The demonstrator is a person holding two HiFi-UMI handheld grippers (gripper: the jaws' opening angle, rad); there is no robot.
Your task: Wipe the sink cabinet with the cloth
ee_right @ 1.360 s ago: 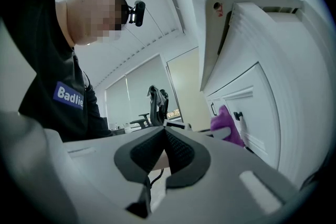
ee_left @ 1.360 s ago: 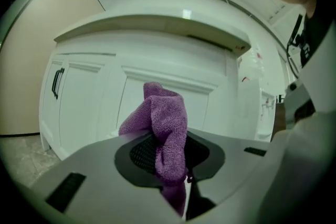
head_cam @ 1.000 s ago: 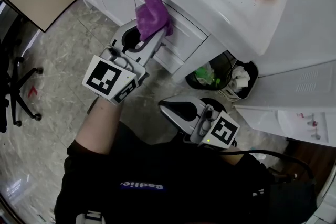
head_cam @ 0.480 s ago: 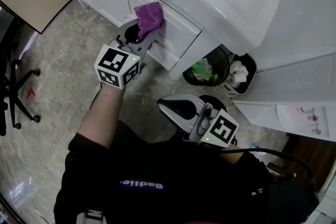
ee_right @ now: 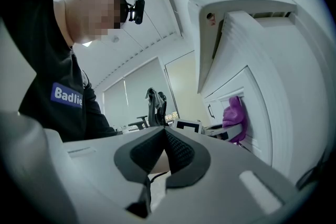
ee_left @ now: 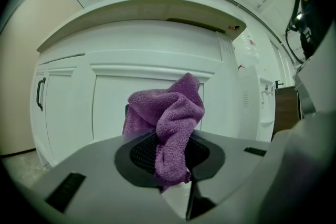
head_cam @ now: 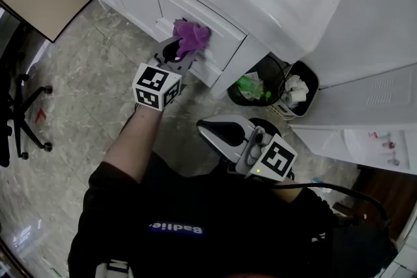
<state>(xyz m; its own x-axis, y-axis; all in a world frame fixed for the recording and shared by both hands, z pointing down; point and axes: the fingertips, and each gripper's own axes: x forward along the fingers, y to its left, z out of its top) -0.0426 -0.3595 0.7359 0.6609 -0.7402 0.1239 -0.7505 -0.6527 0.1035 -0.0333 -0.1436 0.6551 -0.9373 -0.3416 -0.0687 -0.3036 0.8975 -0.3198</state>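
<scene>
**Head view.** We list the left gripper (head_cam: 184, 49), jaws clenched on the purple cloth (head_cam: 192, 36). The cloth bunches ahead of the jaw tips and appears to lie against a front panel of the white sink cabinet (head_cam: 225, 42), just under the countertop's front edge. We judge it is held this way so that the wad, not the jaws, meets the paint. The right gripper (head_cam: 225, 132) sits low beside the person's body, well apart from the cabinet, and we take it to be idle.

**Left gripper view.** The cloth is pinched between the pads. Its tail hangs down through them and its bulk rises beyond, toward the panel. A black handle (ee_left: 40, 93) sits near the left door's edge.

**Right gripper view.** The jaws are closed together with nothing between them. The cloth shows far off to the right, against the cabinet front.
</scene>
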